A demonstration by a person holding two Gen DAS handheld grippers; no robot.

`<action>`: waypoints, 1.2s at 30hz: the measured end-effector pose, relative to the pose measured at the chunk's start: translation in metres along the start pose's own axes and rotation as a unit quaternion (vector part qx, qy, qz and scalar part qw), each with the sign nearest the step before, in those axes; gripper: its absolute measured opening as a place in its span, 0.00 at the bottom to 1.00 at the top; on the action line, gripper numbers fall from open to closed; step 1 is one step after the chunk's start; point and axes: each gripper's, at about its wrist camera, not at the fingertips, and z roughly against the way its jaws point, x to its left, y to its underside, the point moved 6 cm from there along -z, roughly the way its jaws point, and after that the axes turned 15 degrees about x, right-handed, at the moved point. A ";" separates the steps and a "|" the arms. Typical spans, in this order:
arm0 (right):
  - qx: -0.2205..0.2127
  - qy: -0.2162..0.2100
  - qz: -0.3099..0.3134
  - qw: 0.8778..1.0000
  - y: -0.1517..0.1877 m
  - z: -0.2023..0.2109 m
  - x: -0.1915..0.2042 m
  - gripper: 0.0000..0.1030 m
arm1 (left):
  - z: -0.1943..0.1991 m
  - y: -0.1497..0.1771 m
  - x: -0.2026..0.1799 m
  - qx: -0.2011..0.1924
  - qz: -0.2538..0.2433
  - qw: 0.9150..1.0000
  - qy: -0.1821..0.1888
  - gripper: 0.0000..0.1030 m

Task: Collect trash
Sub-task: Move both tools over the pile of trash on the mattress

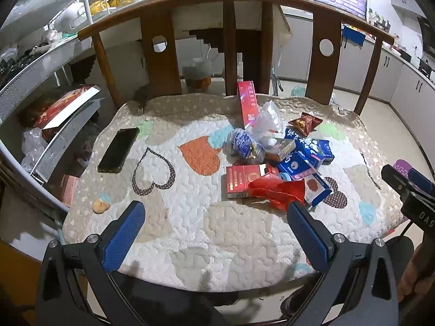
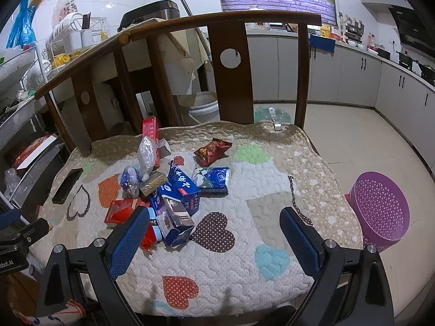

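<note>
A pile of trash lies on the quilted chair cushion (image 1: 190, 217): blue cartons (image 1: 307, 157), a red box (image 1: 242, 180), crumpled red paper (image 1: 277, 190), a tall red box (image 1: 247, 103), clear plastic bags (image 1: 267, 119) and a dark red snack wrapper (image 1: 305, 122). The pile also shows in the right wrist view, with the blue cartons (image 2: 179, 190) and snack wrapper (image 2: 212, 149). My left gripper (image 1: 216, 217) is open and empty, just in front of the pile. My right gripper (image 2: 214, 222) is open and empty, to the right of the pile. A purple basket (image 2: 380, 212) stands on the floor at the cushion's right.
A black phone (image 1: 118, 149) lies on the cushion's left side. A small cookie-like piece (image 1: 100, 206) lies near the left front edge. Wooden chair backs (image 1: 160, 62) stand behind. A metal wire rack (image 1: 40, 81) stands at the left. Kitchen cabinets (image 2: 353, 78) line the right.
</note>
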 end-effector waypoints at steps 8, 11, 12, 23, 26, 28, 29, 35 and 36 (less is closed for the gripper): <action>0.007 0.000 -0.002 1.000 0.003 -0.005 -0.002 0.96 | -0.011 0.002 0.002 0.014 0.001 1.000 -0.003 1.00; 0.011 0.000 -0.003 1.000 0.004 -0.007 -0.002 0.96 | -0.014 0.004 0.002 0.020 0.001 1.000 -0.004 1.00; 0.013 0.000 -0.003 1.000 0.004 -0.009 -0.002 0.96 | -0.016 0.004 0.003 0.022 0.001 1.000 -0.004 1.00; 0.028 0.001 -0.007 1.000 0.008 -0.021 -0.004 0.96 | -0.034 0.007 0.007 0.047 0.005 0.999 -0.006 1.00; 0.033 0.002 -0.008 0.999 0.009 -0.024 -0.005 0.96 | -0.036 0.007 0.006 0.049 0.005 0.999 -0.005 1.00; 0.035 0.003 -0.008 0.999 0.010 -0.027 -0.005 0.96 | -0.037 0.007 0.005 0.050 0.004 0.999 -0.005 1.00; 0.037 0.003 -0.009 0.999 0.011 -0.028 -0.005 0.96 | -0.038 0.007 0.005 0.050 0.003 0.999 -0.004 1.00; 0.040 0.003 -0.009 0.999 0.013 -0.030 -0.006 0.96 | -0.039 0.008 0.004 0.051 0.001 0.999 -0.004 1.00; 0.041 0.003 -0.009 0.999 0.013 -0.031 -0.006 0.96 | -0.039 0.008 0.003 0.051 0.001 0.999 -0.004 1.00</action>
